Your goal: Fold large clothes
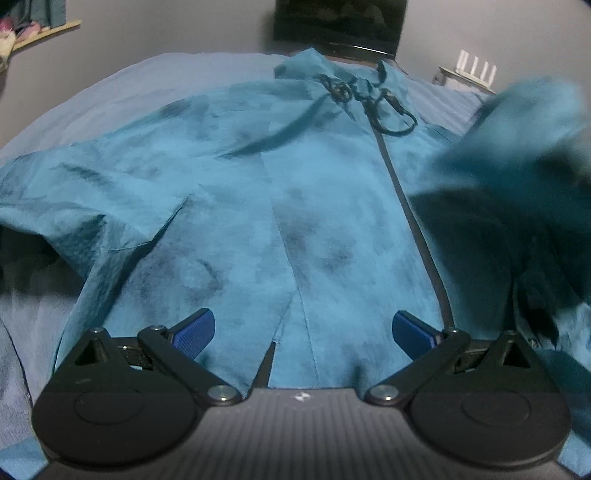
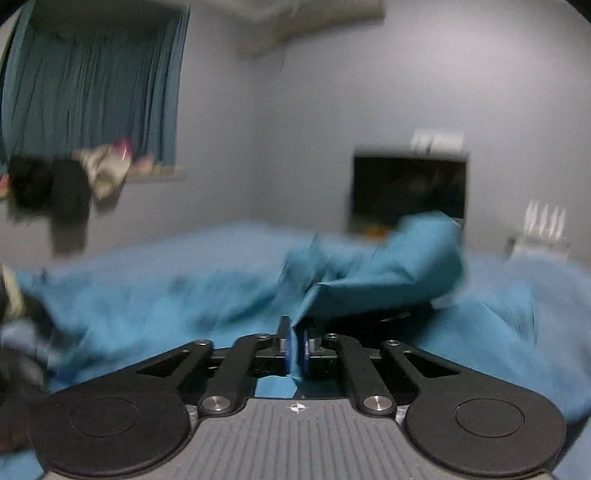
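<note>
A large teal jacket (image 1: 295, 192) with a dark zip and drawstrings lies spread front up on a bed. My left gripper (image 1: 303, 332) hovers open over its lower hem, blue pads wide apart with nothing between them. At the right of the left wrist view a blurred fold of the jacket's sleeve (image 1: 517, 140) is lifted in the air. In the right wrist view my right gripper (image 2: 295, 347) is shut on a thin fold of the teal sleeve (image 2: 388, 266), which rises from between the blue pads and drapes away to the right. The picture is motion-blurred.
The bed has a pale blue sheet (image 1: 110, 92). A dark screen (image 1: 340, 22) stands against the grey wall behind the bed, a white router (image 1: 472, 74) beside it. A teal curtain (image 2: 92, 81) and clothes on a ledge (image 2: 74, 177) sit at the left.
</note>
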Demonstrator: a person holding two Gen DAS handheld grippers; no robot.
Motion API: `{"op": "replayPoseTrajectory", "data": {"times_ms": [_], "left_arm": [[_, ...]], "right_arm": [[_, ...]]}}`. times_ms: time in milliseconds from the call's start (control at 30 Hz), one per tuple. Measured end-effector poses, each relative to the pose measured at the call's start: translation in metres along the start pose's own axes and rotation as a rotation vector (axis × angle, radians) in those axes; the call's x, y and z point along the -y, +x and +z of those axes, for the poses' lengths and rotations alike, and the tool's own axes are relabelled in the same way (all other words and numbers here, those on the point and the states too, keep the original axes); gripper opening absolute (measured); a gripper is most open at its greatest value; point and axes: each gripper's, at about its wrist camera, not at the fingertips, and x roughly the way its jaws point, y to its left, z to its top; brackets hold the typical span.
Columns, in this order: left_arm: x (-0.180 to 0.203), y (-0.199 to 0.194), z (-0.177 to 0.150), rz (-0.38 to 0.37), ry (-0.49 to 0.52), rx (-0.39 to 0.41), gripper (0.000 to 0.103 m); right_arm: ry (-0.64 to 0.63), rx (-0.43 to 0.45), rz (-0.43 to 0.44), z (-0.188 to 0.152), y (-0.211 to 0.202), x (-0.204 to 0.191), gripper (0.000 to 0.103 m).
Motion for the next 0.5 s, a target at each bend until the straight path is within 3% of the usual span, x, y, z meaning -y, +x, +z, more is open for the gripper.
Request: {"op": "replayPoseTrajectory", "data": {"times_ms": [33,100,167,267,400,467,500], "left_arm": [[-0.002,0.000,0.000,-0.001,-0.008,0.001,0.103],[-0.004,0.000,0.001,-0.006,-0.023,0.002,0.103],[-0.006,0.001,0.001,-0.010,-0.034,-0.001,0.103],[-0.006,0.001,0.001,-0.013,-0.038,-0.002,0.103],[-0.007,0.002,0.002,-0.010,-0.038,-0.003,0.103],[-0.007,0.002,0.002,-0.005,-0.043,0.002,0.103],[-0.008,0.002,0.003,-0.001,-0.050,0.008,0.103]], "right_arm": [[0.021,-0.056,0.008,-0.015,0.013,0.005,0.020],[0.073,-0.145,0.016,-0.034,0.026,0.000,0.045],[0.155,-0.209,0.037,-0.051,0.028,0.002,0.055],[0.254,-0.204,0.052,-0.051,0.023,0.009,0.059],[0.331,-0.125,0.096,-0.043,0.022,0.013,0.071],[0.278,-0.094,0.090,-0.032,0.030,0.000,0.067],[0.230,-0.110,0.075,-0.025,0.035,-0.006,0.043]]}}
